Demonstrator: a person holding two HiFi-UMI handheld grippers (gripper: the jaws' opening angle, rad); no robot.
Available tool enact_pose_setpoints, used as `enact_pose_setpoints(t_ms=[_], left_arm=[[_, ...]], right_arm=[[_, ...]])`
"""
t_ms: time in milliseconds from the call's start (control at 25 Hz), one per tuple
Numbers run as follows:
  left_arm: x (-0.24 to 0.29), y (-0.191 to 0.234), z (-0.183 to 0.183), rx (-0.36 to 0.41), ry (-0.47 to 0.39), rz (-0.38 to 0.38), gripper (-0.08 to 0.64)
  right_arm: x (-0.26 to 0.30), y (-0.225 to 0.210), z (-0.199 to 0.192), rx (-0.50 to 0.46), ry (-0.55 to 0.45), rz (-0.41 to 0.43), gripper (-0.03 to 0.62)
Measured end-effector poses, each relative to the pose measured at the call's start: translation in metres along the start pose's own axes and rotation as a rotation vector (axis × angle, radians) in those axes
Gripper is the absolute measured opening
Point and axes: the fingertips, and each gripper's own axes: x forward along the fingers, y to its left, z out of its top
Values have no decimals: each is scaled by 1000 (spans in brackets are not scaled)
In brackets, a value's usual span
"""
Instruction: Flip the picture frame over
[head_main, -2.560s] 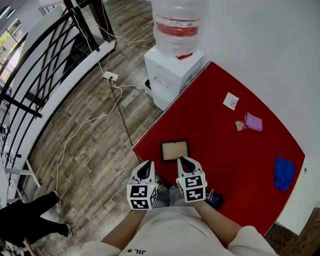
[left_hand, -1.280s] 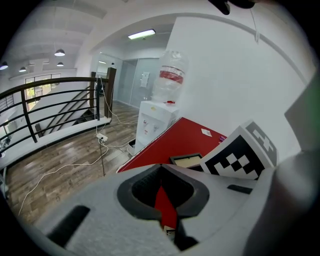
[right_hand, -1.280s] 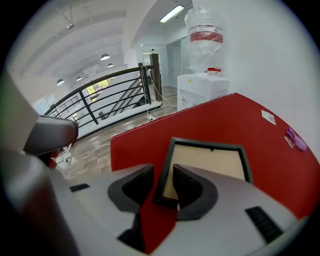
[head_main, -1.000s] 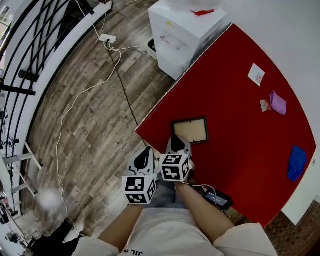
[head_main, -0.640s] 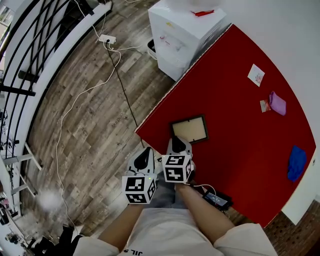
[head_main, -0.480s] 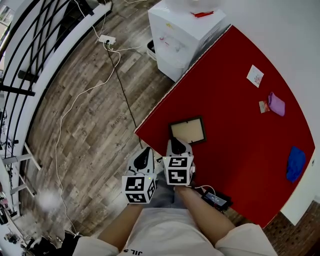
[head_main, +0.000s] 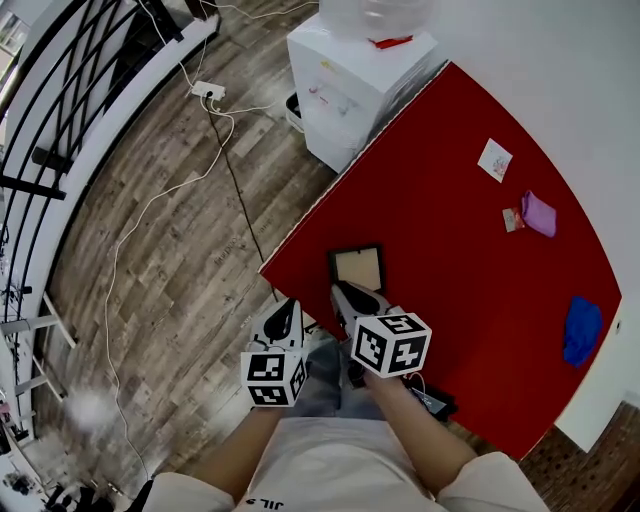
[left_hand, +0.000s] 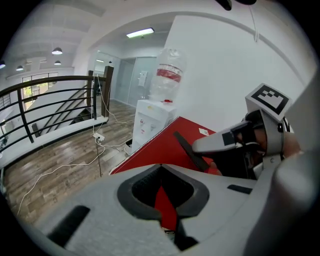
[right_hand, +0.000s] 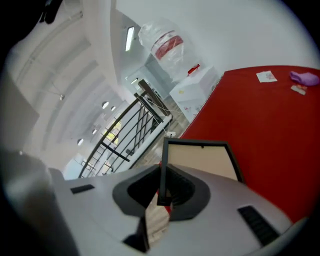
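Head view: frame (head_main: 356, 268) lies near the red bench's (head_main: 480, 200) left edge, at 12 o'clock from the right gripper (head_main: 345, 296). The left gripper (head_main: 282, 314) is at that gripper's 9 o'clock.
Left gripper view: fingers closed, nothing between them.
Right gripper view: fingers clamped on the frame's near edge. The frame is tilted, beige face showing.

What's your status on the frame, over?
Right gripper shut on frame at its near edge. Frame tilted up off the table, not yet flipped. Left gripper shut, empty, off to the side. Nothing in the way.
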Motion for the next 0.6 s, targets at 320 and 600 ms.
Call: enact_pose_setpoints(t_ms=[320,600], left_arm=[[6,-24,0,21,6,-33,6],[14,-40,-1,43,7,-55,6]], right_arm=[[-28,26,34,309,-95,450,40],[-42,3,51,525,-169,696,40]])
